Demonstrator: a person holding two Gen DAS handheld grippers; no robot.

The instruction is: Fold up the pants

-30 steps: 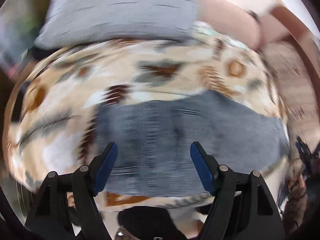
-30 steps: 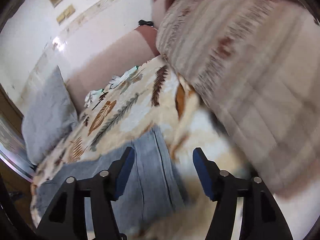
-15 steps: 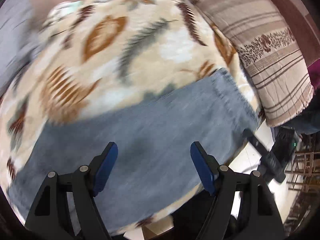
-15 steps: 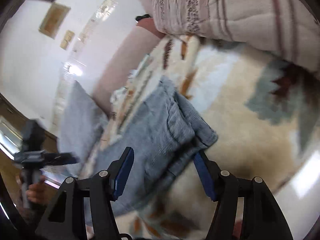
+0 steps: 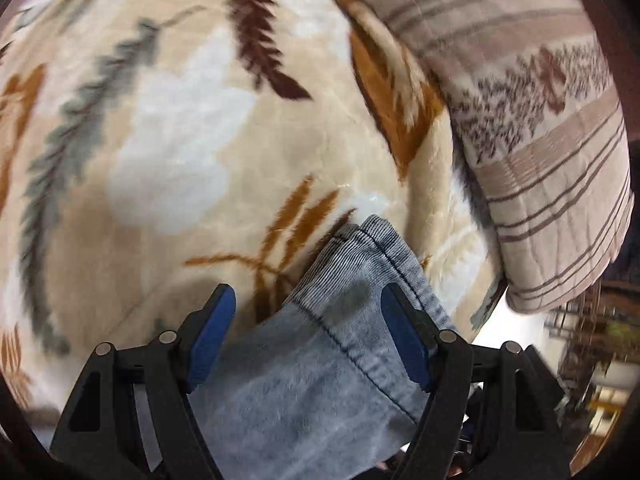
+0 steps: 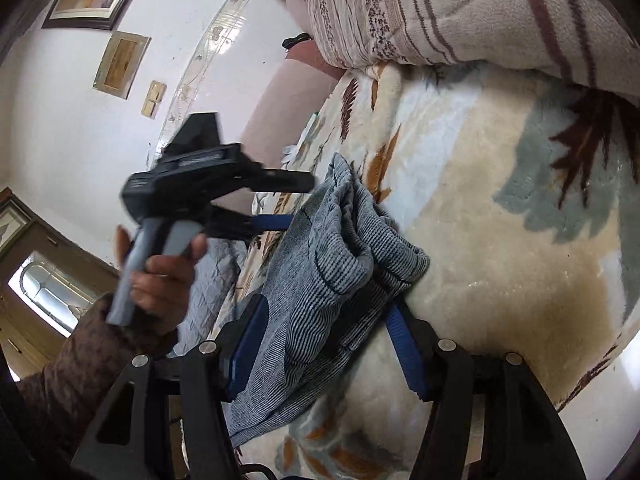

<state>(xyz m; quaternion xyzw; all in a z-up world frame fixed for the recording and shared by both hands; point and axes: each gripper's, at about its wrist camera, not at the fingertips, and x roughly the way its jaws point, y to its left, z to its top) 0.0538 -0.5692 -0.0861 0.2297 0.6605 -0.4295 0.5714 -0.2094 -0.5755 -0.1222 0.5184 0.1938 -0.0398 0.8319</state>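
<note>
- Left wrist view: the left gripper [image 5: 308,334] has its blue pads spread wide apart, holding nothing. The soft, ribbed grey-blue pants [image 5: 340,320] sit low in the middle, with a stitched hem, on a fuzzy cream blanket [image 5: 180,140] with leaf shapes. A striped pillow [image 5: 540,140] fills the upper right.
- Right wrist view: the right gripper [image 6: 324,348] is spread apart too, with bunched, wrinkly pants [image 6: 332,272] lying between its pads in the middle. At the left, a hand [image 6: 160,280] holds the other gripper's grey handle.

bed under a leaf-patterned blanket [image 5: 192,152], grey pants [image 5: 320,360] lying on it, striped pillow [image 5: 540,152] at its edge
</note>
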